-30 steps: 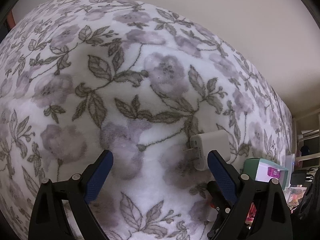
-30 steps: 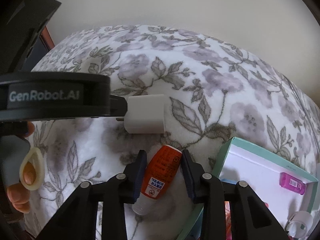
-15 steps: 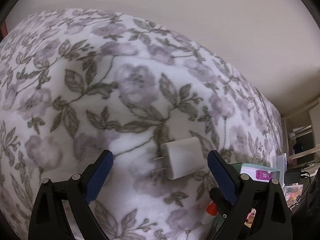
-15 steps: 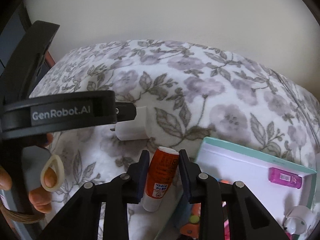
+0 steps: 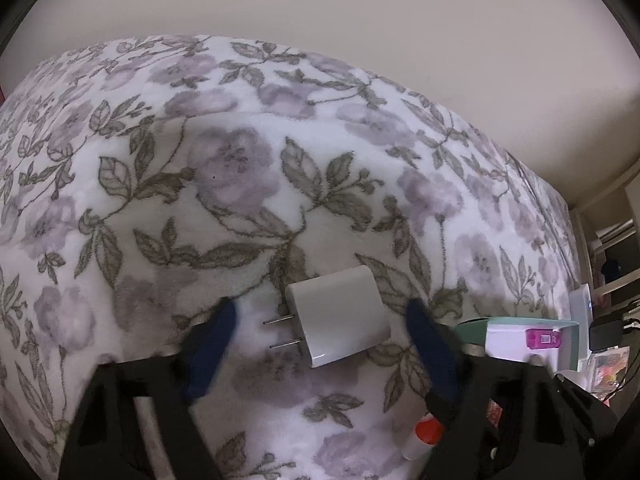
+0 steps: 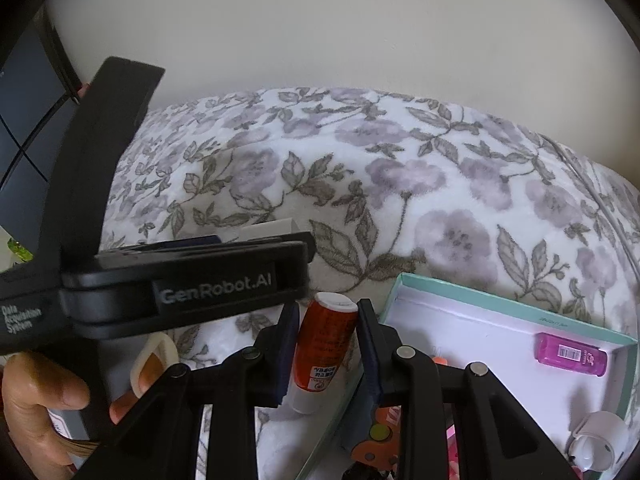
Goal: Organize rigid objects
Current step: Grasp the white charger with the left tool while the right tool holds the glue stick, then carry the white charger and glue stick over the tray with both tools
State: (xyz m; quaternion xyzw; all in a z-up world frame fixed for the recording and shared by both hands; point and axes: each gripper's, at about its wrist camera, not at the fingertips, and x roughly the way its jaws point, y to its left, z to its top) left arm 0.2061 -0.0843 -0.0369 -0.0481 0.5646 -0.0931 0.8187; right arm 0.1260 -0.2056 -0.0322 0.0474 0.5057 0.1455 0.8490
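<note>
Since a second ago, the left gripper (image 5: 320,344) has slid over until the white charger (image 5: 338,316) lies between its blue pads, and its jaws have just been closing. They blur in the left wrist view, so contact is hard to judge, but a gap shows on both sides and the pads do not seem to press yet. Its two metal prongs point at the left pad.

Just right of the charger, the right gripper (image 6: 328,344) is clamped on an orange glue stick (image 6: 324,344), white cap toward the camera, raised a little off the floral blanket (image 5: 240,168). Further right of the charger, touching the blanket, sits an open teal box (image 6: 404,284) with a pink bottle (image 6: 572,354) inside.

Likely each hand takes one item so both can go into the box. A person's hand (image 6: 44,392) grips the left tool's handle.
</note>
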